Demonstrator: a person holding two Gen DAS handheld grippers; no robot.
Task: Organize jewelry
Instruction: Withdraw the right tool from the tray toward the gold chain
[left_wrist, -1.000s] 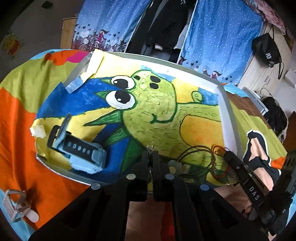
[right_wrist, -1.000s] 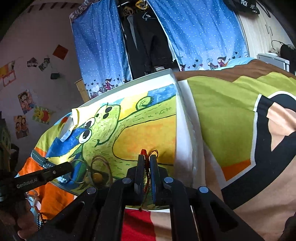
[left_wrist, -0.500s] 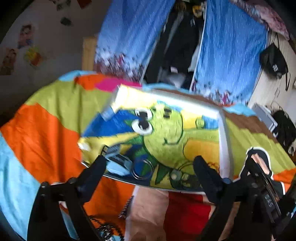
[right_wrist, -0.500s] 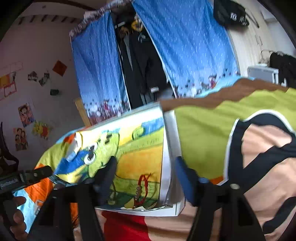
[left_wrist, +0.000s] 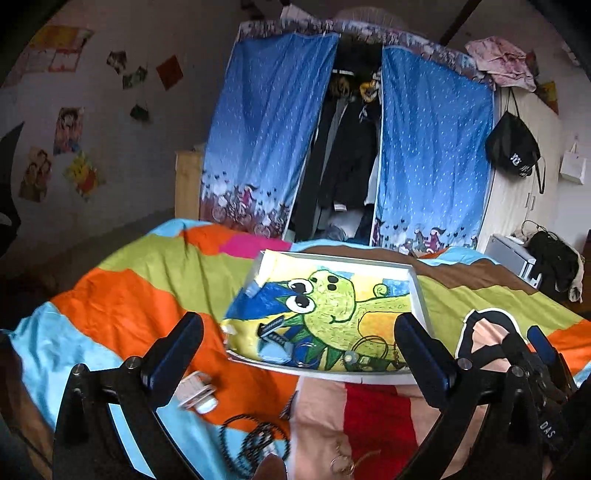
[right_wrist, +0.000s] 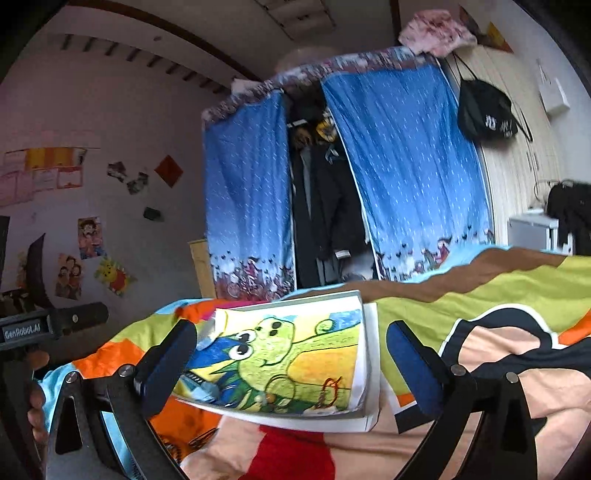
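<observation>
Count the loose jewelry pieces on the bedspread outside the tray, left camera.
2 visible: a black beaded necklace coiled below the tray's near-left corner, and a thin ring-shaped piece at the bottom edge. The open left gripper may hide others.

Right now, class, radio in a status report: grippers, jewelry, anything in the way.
Left gripper and right gripper: jaws open, empty. Watch, bangles, red cord bracelet in tray. Black bead chain and hoops loose on bedspread. Nothing blocking.
</observation>
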